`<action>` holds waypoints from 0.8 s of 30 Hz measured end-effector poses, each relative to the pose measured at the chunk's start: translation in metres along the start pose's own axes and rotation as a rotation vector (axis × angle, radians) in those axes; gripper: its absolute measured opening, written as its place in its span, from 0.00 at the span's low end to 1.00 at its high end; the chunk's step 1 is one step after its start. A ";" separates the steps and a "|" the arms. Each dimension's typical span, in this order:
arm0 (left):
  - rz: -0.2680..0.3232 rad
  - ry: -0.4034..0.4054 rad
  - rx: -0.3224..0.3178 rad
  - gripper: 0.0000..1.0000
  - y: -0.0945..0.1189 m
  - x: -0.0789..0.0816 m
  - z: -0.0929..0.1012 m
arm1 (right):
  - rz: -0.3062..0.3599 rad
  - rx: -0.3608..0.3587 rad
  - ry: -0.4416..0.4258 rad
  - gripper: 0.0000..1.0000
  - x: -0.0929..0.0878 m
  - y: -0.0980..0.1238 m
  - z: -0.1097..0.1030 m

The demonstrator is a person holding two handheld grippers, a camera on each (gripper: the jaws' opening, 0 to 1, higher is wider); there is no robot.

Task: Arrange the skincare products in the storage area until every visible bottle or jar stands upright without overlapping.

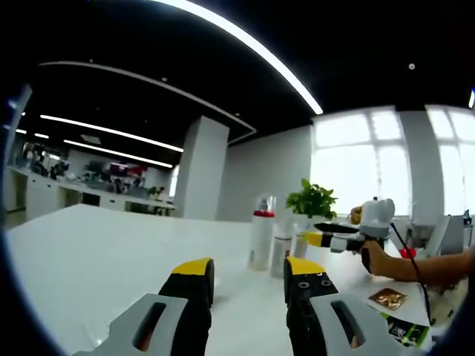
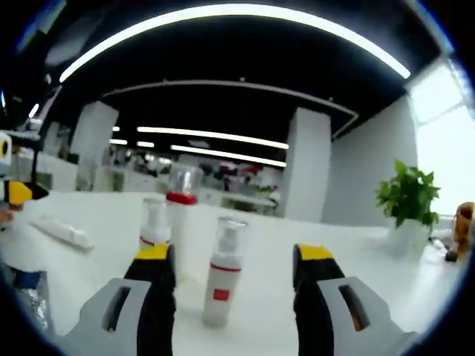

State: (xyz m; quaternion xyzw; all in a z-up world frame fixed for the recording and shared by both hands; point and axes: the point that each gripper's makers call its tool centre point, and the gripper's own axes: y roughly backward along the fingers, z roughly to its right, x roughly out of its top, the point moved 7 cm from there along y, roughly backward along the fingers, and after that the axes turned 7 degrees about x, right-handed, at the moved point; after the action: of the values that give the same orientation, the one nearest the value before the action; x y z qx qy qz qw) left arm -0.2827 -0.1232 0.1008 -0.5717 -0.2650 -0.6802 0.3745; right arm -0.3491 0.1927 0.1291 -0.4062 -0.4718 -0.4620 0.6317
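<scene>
I see three pump bottles (image 2: 221, 271) standing upright near each other on the white table (image 2: 356, 252); both my left gripper (image 1: 249, 278) and right gripper (image 2: 235, 271) are spread, empty; probably little remains, though spacing looks unclear.

Three pump bottles are counted standing upright on the white table (image 2: 356, 259) in the right gripper view: one tall bottle with a red collar (image 2: 180, 222), one shorter bottle with a red band (image 2: 223, 278), and one short bottle (image 2: 154, 222) partly hidden behind a jaw. One potted plant (image 2: 407, 204) is counted toward the table's far right edge. In the left gripper view the same three bottles (image 1: 261, 237) are seen clustered, and two printed cards (image 1: 388, 299) are counted near the right edge
</scene>
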 end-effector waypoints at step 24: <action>-0.005 -0.027 0.019 0.38 -0.002 0.001 -0.003 | 0.530 0.047 0.083 0.69 0.060 0.039 -0.022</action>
State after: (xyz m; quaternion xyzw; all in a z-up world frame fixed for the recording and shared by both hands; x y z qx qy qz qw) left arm -0.2860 -0.1249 0.1008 -0.5767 -0.2778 -0.6707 0.3746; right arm -0.2989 0.1697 0.1794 -0.4817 -0.3332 -0.2855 0.7586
